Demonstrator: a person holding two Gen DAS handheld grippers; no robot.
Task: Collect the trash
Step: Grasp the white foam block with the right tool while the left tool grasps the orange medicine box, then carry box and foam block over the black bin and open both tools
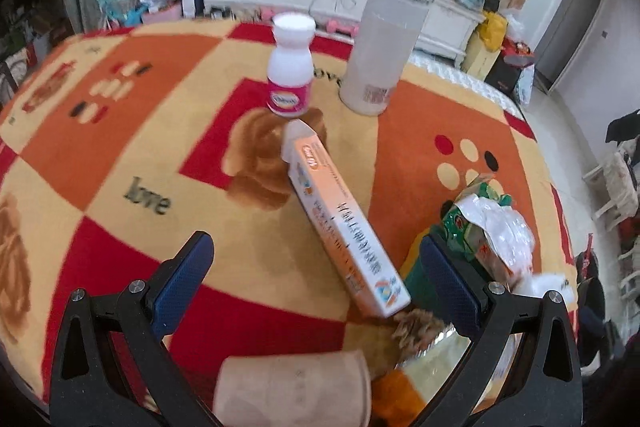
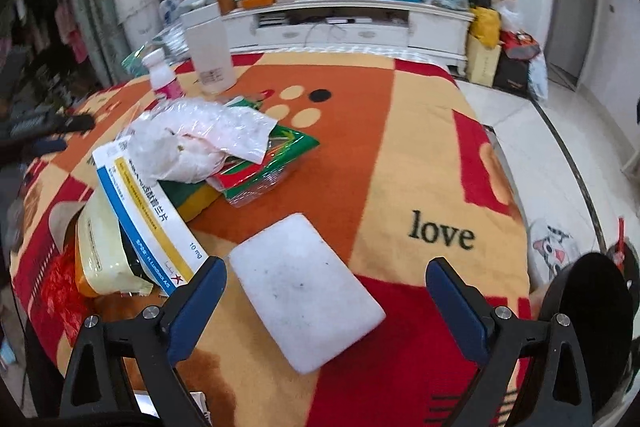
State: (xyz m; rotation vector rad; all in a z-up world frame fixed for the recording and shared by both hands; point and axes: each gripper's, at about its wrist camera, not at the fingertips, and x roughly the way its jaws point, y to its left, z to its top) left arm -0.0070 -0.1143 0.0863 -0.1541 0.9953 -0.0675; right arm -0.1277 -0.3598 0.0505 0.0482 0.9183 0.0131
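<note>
I hold my left gripper [image 1: 316, 281] spread wide over the blanket [image 1: 120, 163], an orange medicine box [image 1: 344, 223] lying between its fingers. My right gripper [image 2: 326, 289] is spread too, a white foam pad [image 2: 306, 291] between its fingers, beside the blue-and-yellow medicine box [image 2: 148, 215].

Both wrist views low over the blanket [image 1: 120, 147], facing the cabinet [image 2: 360, 27], sharing bottles

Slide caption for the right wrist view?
Open right gripper over a white pad on the blanket, trash pile to its left.
</note>
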